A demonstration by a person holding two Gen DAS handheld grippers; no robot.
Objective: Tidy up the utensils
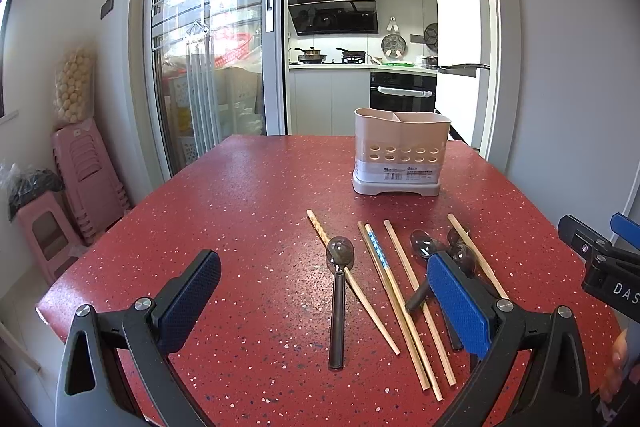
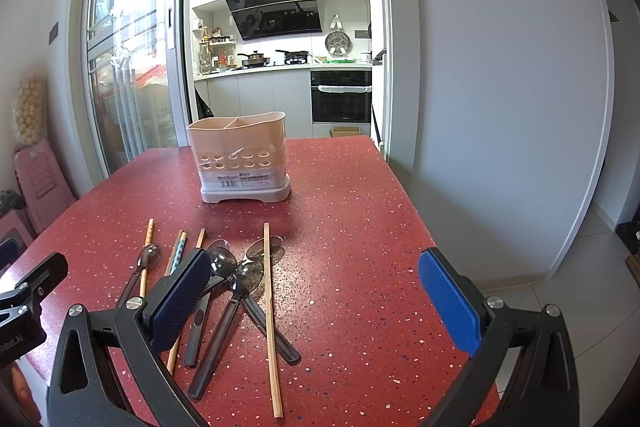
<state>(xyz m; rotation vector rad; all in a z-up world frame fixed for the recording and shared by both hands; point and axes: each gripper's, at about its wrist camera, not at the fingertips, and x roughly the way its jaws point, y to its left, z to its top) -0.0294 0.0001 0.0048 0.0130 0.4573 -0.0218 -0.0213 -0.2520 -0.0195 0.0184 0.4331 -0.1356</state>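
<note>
The holder, a beige box split into compartments, stands upright on the red surface and looks empty as far as its open top shows, so by my reading the sorting has not begun. In front of the holder, on the near side, all the utensils lie loose: several chopsticks spread in a rough fan, one of them patterned blue, and dark-handled spoons. One spoon lies apart at the left of the group with a chopstick passing under its bowl; three more spoons cross each other in a small heap just beside the rightmost chopstick, which lies over them. Everything remains to be moved into the holder, chopsticks and spoons probably in separate compartments. The left claw hovers over the near edge of the utensils, spread wide and holding nothing. The right claw hangs to the right of the heap, also spread wide and empty, pointing toward the holder.
</note>
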